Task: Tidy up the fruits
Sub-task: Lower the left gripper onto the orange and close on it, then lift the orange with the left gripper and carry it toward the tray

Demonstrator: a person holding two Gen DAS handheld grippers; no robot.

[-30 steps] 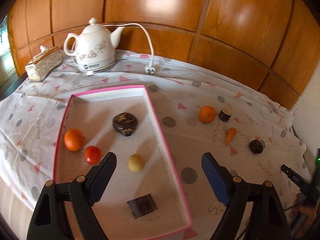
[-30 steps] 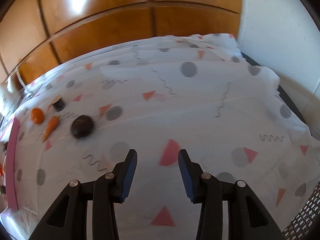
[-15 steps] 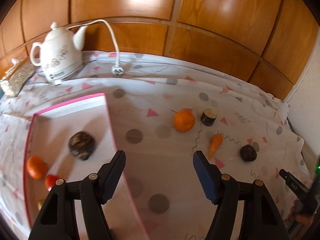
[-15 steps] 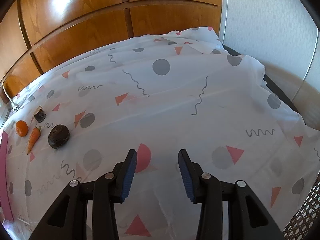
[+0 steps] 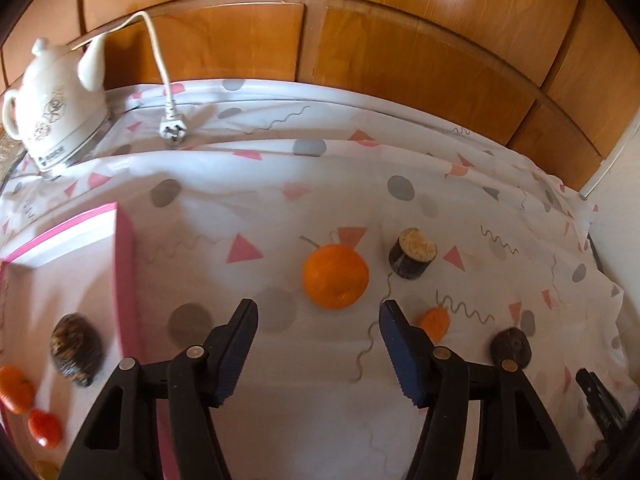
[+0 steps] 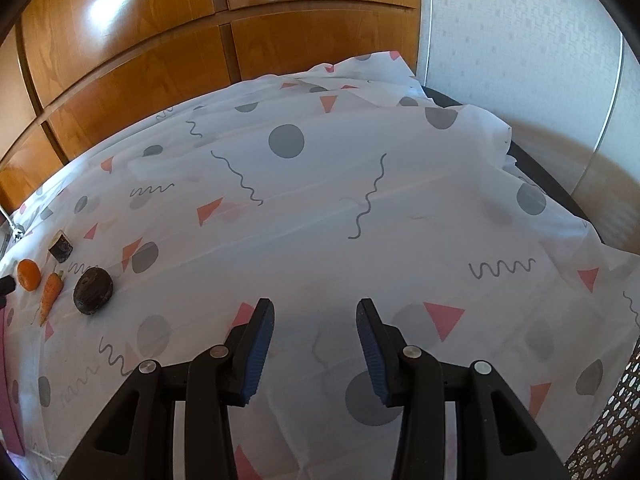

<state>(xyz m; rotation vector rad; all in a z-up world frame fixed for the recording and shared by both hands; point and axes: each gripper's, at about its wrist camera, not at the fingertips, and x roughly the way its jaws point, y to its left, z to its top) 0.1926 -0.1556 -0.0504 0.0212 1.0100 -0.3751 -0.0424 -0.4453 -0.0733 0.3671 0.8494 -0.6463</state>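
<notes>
The left gripper has 2 black plastic arms with triangular cut-outs, and each finger carries a dark blue ribbed pad on its inner side. Round silver screws sit behind the pads, 2 on each arm. The right gripper has the same build.

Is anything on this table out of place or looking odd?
Yes. The kettle's plug lies loose on the tablecloth, unplugged. An orange and a carrot sit outside the pink tray.
</notes>
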